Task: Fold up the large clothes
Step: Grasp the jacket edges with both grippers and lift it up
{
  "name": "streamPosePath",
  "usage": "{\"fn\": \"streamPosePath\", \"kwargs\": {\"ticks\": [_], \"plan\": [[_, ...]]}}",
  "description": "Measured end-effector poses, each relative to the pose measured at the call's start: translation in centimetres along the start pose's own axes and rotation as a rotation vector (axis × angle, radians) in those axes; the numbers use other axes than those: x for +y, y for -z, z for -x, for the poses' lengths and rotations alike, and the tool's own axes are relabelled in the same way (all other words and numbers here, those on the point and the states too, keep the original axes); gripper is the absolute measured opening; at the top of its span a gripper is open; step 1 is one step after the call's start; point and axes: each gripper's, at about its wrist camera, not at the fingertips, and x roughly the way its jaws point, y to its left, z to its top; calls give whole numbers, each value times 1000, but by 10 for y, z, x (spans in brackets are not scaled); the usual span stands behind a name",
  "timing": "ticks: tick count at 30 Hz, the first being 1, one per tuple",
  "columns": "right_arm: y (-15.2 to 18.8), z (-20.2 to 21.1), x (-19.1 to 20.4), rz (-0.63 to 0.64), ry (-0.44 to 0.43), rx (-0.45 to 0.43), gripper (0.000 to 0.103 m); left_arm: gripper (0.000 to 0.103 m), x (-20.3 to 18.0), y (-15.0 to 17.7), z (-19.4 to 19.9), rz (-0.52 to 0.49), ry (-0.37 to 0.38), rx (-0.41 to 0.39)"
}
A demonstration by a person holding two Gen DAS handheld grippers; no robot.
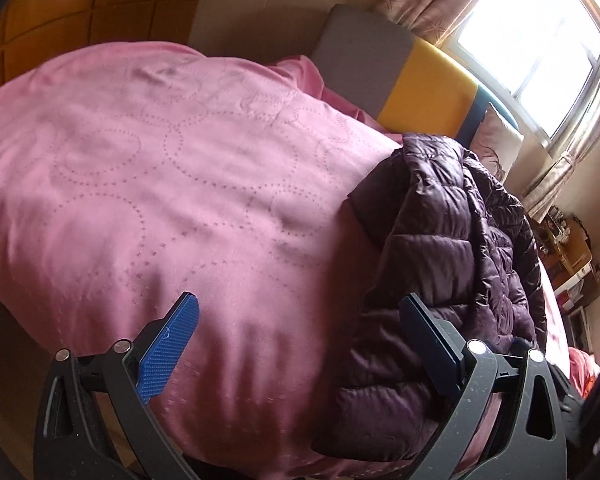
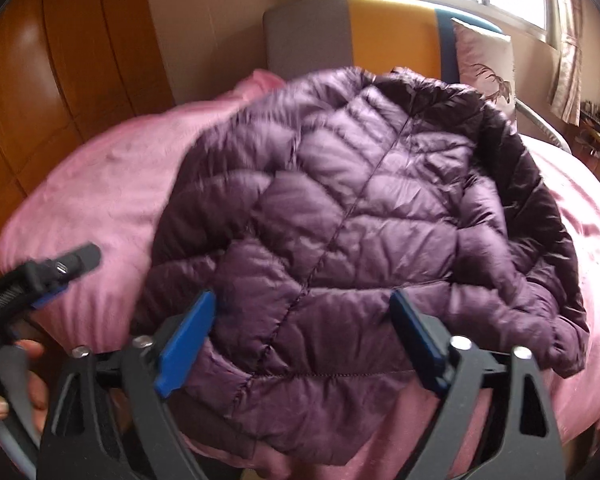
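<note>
- A purple puffer jacket (image 2: 340,216) is lying on the pink bedspread (image 2: 100,184), filling the middle of the right wrist view, with its centre seam running from 12 o'clock down to 6 o'clock.
- The right claw (image 2: 300,340) is gaping wide, its blue fingers (image 2: 184,352) standing at 7 and 5 o'clock on either side of the jacket's lower hem, gripping nothing.
- The left claw (image 1: 296,348) is likewise spread wide and holding nothing; its left finger is hanging over bare bedspread (image 1: 160,184), while its right finger is sitting just beside the jacket (image 1: 440,260) at 4 o'clock, possibly touching it, though the angle leaves that unclear.
- In the right wrist view the left claw (image 2: 60,276) is showing at 8 o'clock.
- A grey, yellow and blue headboard (image 2: 388,28) is standing at 12 o'clock, with a pale cushion (image 2: 488,64) leaning at 1 o'clock.
</note>
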Motion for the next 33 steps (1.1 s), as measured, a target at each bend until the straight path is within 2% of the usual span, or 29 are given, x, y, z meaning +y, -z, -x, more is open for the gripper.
{"fn": "streamPosePath", "kwargs": {"ticks": [1,2,3,4,6,9,11,12,13,14,16,18,20,25,28,33], "plan": [[2,-6,1,11,-2,18,57,99,-1,1,-2,-9,1,7],[3,-10,2,36,3,28,48,99,-2,2,-5,-21,15,20],[4,-11,4,78,28,26,29,96,-6,3,-9,-40,37,44],[5,-8,4,109,39,16,16,87,-10,5,-13,-56,59,64],[2,6,-6,111,25,-18,12,77,-21,8,-23,-101,119,122],[-8,35,-34,77,31,-90,12,75,-35,14,-37,-127,191,178],[-18,55,-58,50,82,-149,12,67,-42,16,-44,-137,229,206],[-25,66,-77,32,138,-183,12,59,-46,18,-47,-154,238,215],[-30,72,-92,21,184,-203,12,46,-50,18,-50,-172,242,220],[-33,83,-111,-3,248,-228,11,40,-53,17,-51,-192,241,225],[-42,91,-147,-63,336,-247,11,17,-54,12,-50,-215,239,220],[-51,95,-187,-124,421,-259,11,10,-50,-2,-47,-206,249,205],[-57,96,-231,-193,519,-256,10,8,-42,-20,-41,-191,235,162],[-65,81,-321,-337,675,-194,10,5,-8,-81,-24,-119,155,24],[-68,70,-367,-419,731,-141,10,5,10,-126,-20,-114,61,-58],[-74,47,-424,-550,772,-44,11,5,30,-193,-40,-101,-107,-116]]}}
